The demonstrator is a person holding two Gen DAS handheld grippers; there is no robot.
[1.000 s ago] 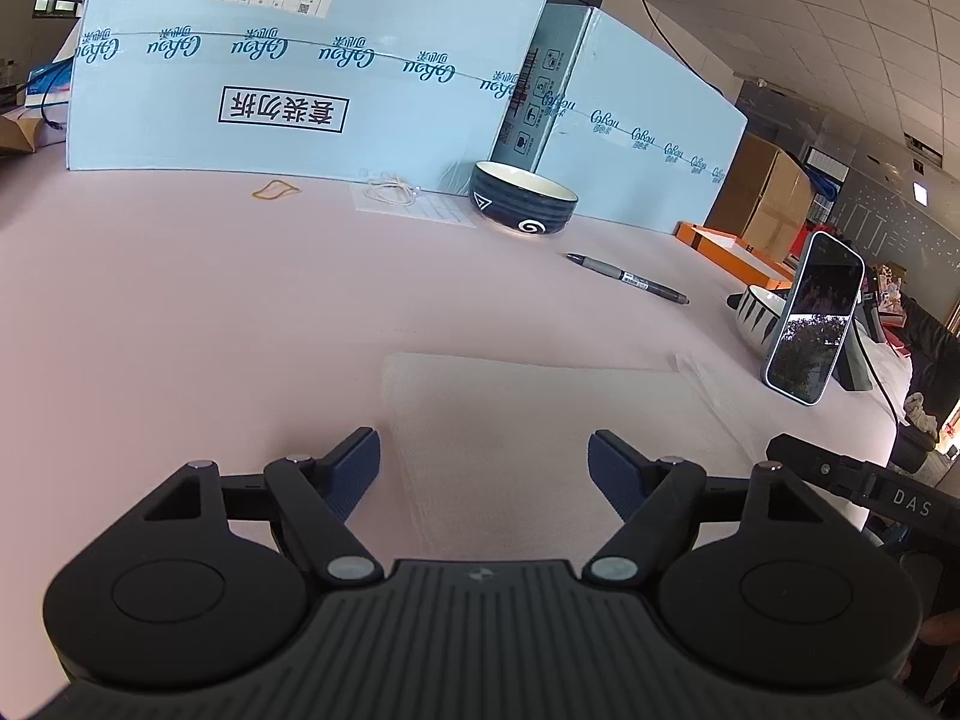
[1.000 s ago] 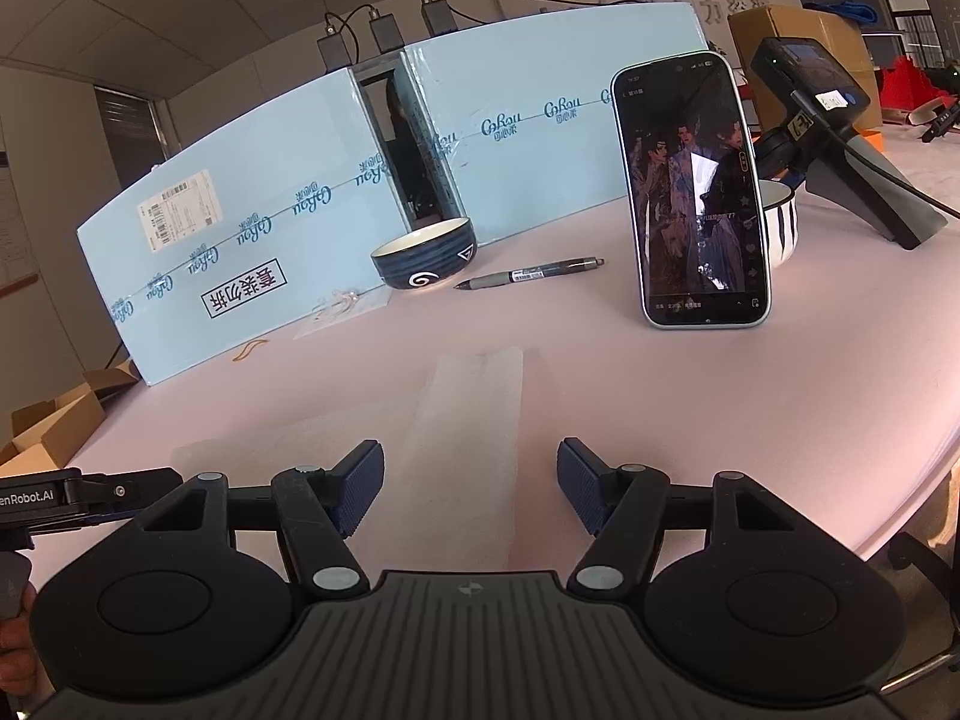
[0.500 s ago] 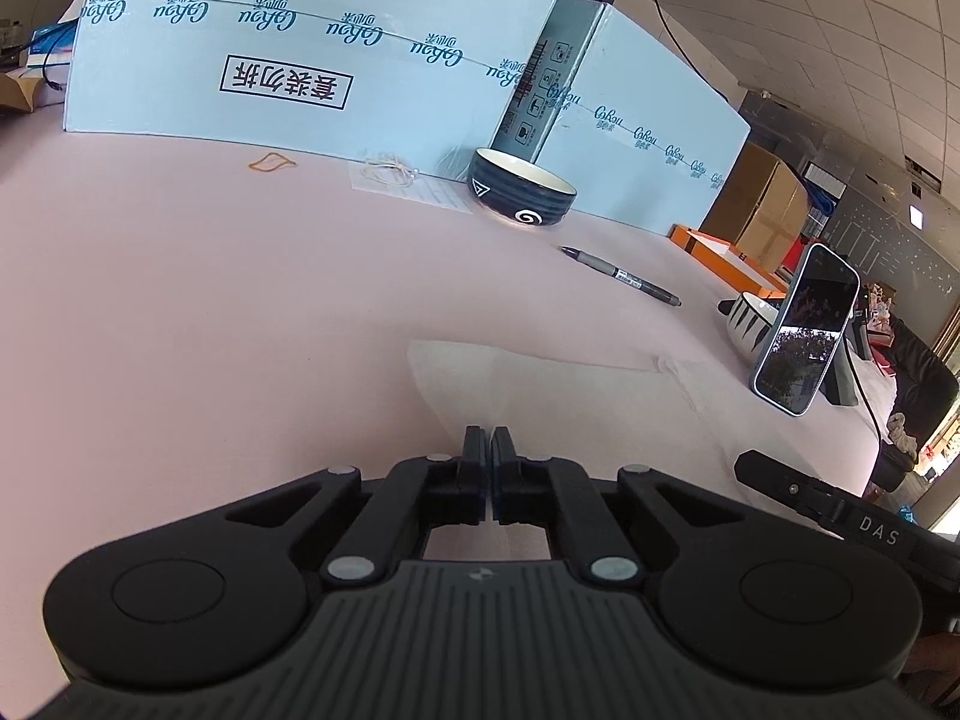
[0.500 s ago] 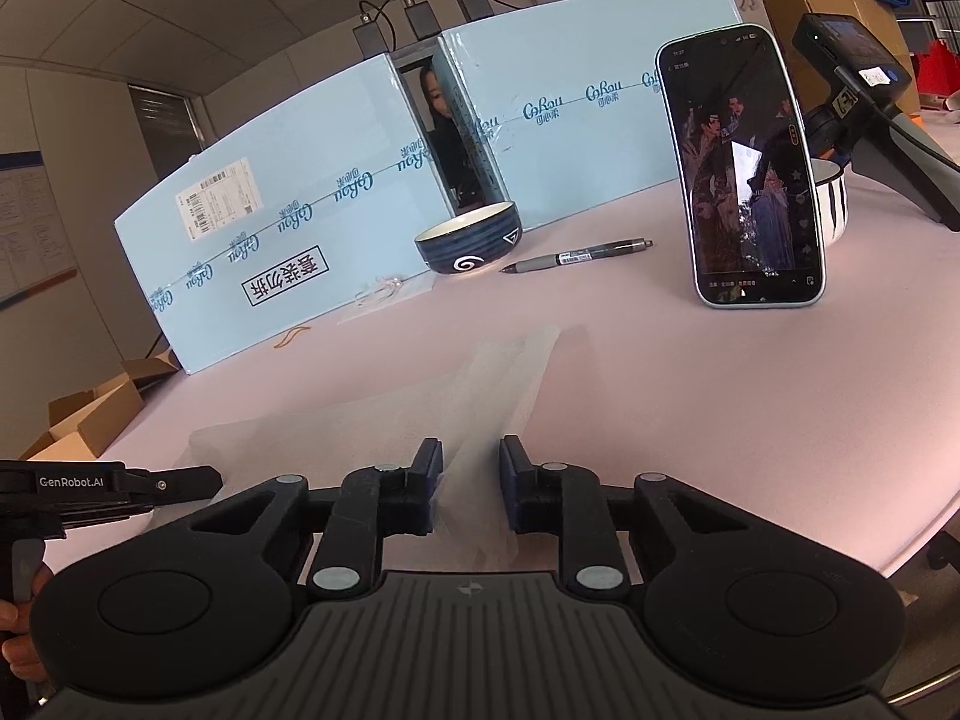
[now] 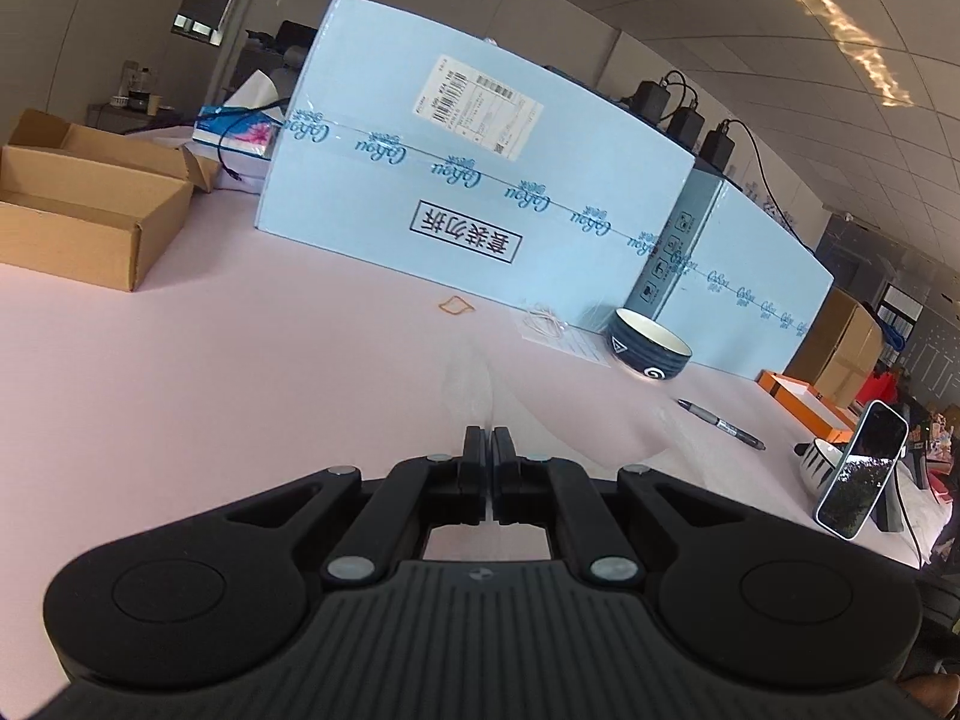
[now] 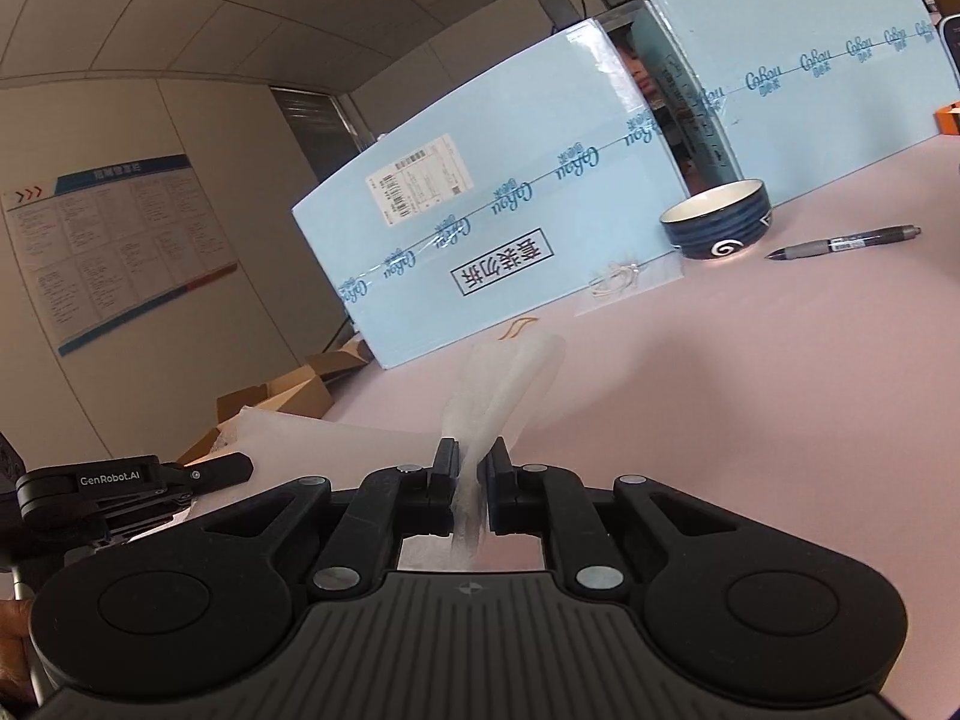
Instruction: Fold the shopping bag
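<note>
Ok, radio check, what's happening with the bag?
Left hand-held gripper shut on bag. Right hand-held gripper pinching it too. Bag lifted, bunched. Nothing blocking.

I see a dark bowl right of centre, a pen lower right of it, a phone propped at the right edge, and an open cardboard box far left.

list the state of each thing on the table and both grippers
left gripper: shut on bag edge
right gripper: shut on bunched bag
bag: lifted off table, crumpled
bowl: upright, looks empty
pen: lying flat
phone: propped upright, screen on
cardboard box: open
</note>
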